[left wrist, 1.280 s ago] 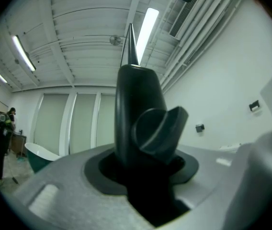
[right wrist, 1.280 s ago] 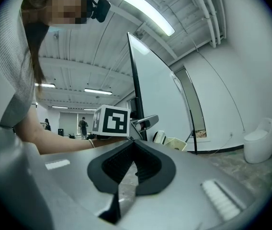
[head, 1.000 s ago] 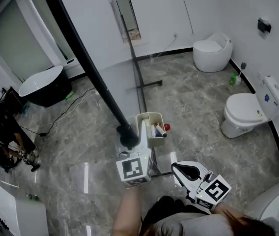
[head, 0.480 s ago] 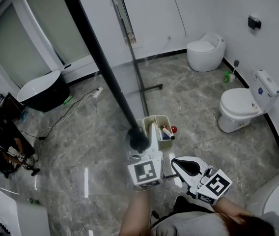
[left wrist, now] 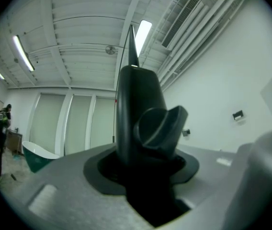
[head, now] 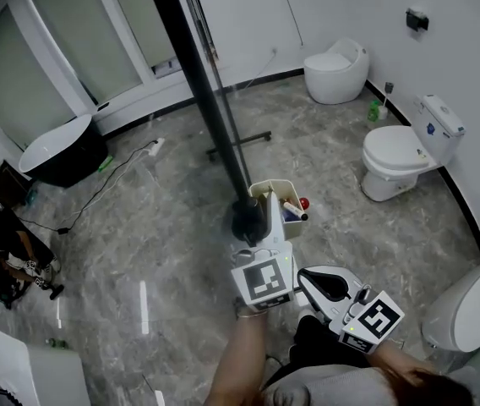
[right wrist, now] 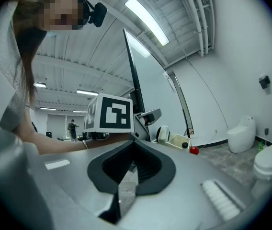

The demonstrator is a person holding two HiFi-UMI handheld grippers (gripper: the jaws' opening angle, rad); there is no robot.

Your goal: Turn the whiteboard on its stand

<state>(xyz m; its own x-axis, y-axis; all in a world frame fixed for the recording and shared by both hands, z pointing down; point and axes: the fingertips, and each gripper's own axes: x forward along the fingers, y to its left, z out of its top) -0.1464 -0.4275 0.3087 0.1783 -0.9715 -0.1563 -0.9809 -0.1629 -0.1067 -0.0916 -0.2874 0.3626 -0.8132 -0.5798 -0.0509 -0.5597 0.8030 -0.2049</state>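
Above a grey marble floor [head: 164, 227], the left gripper [head: 261, 220] clamped the whiteboard [head: 196, 66] by its frame, jaws just easing wider. The right gripper [head: 323, 284] had its jaws together, empty.

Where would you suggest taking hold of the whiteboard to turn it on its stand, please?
Probably its black end frame, close to the knob, coming in level from the person's side. The whiteboard stands upright and is seen edge-on here, so that slim vertical bar is easy to clamp. Pushing at the board's end should also give good leverage.
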